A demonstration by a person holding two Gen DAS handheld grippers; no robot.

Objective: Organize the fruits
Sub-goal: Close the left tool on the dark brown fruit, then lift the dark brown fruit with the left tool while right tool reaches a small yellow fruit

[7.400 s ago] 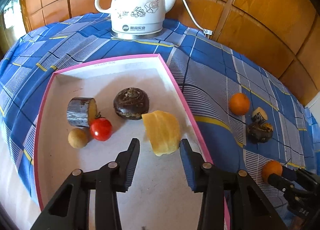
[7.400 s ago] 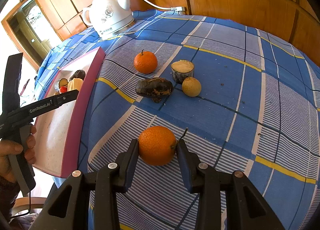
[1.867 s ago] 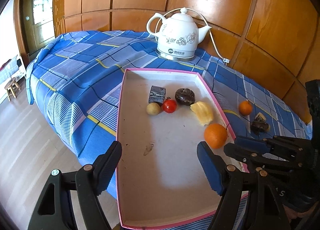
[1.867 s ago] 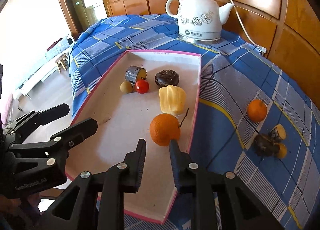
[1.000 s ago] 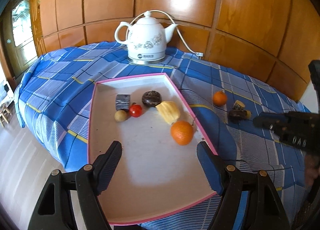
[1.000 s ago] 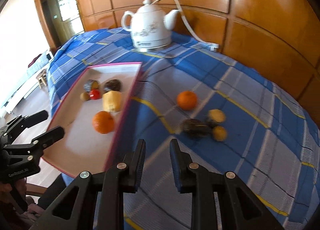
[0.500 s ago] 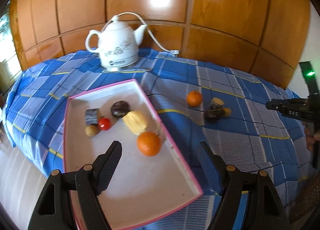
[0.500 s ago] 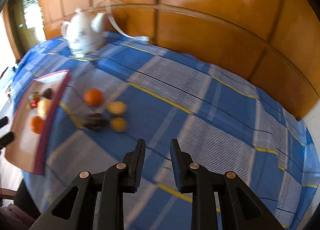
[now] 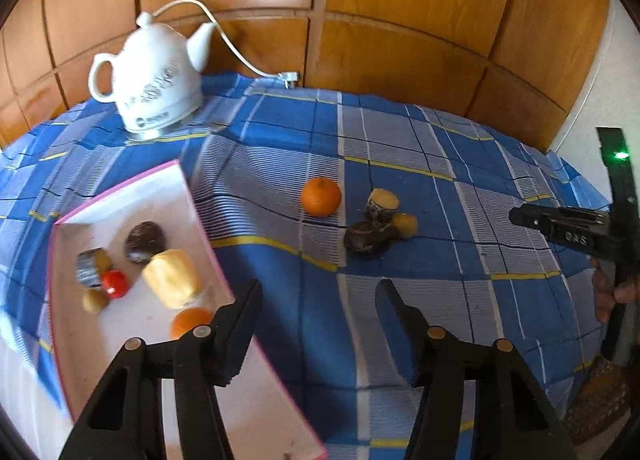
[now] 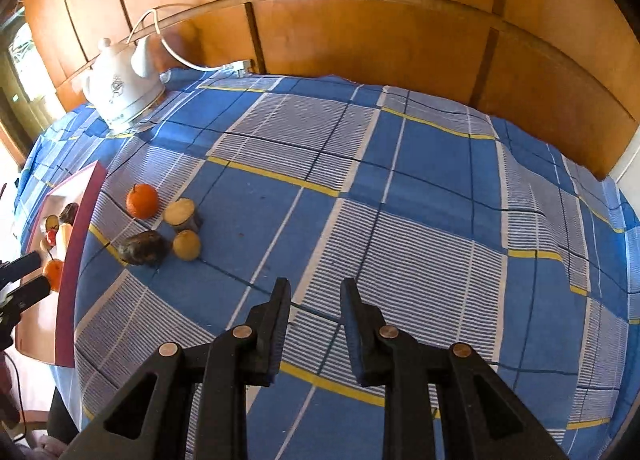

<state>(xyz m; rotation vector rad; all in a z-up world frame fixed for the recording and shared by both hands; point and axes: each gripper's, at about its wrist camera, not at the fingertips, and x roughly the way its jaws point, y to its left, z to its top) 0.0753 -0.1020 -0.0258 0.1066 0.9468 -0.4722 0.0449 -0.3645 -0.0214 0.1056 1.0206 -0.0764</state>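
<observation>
Home; kettle (image 9: pixel 154 75), plaid tablecloth (image 10: pixel 420 187), wood panelling (image 10: pixel 360 19)

In the left wrist view, pale letters on the black body of the right gripper (image 9: pixel 516 215), seen at the right edge, read "DAS"; any letters before them are hidden. The white kettle (image 9: pixel 154 79) has a small dark logo and a line of print near its base, too blurred to read. Nothing else is legible.

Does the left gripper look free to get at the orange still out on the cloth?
Probably yes. The left gripper, its empty jaws closing, faces the orange across bare tablecloth; the dark fruit sits off to one side.
</observation>
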